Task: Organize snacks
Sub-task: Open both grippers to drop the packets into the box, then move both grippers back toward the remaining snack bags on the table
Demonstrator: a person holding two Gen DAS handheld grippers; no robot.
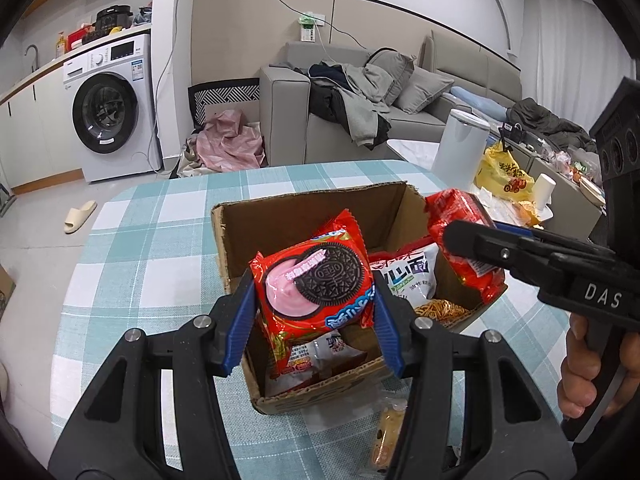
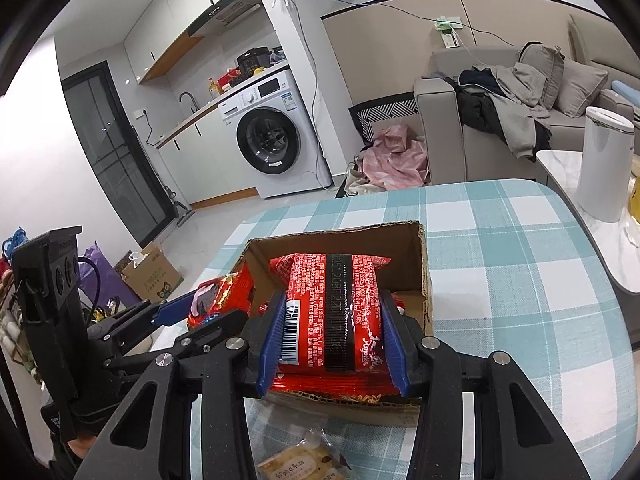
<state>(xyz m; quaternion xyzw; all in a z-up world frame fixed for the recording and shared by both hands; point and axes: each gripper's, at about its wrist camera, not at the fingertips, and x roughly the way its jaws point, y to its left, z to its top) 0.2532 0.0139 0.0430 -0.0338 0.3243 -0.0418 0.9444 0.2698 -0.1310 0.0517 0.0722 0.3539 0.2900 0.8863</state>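
An Oreo packet (image 1: 316,284) is clamped between the pads of the left gripper (image 1: 316,312), held over the open cardboard box (image 1: 236,240) on the checked tablecloth (image 1: 160,240). At the box's three o'clock edge, a red noodle packet (image 2: 332,312) is pinched by the right gripper (image 2: 334,336). A white noodle bag (image 1: 404,280) lies inside.

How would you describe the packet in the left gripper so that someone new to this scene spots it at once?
Start at the checked tablecloth and find the open cardboard box on it. Above the box's near end, the left gripper is shut on an Oreo packet. Unlike the red noodle packet clamped in the right gripper, it shows a dark round biscuit on pink cream.
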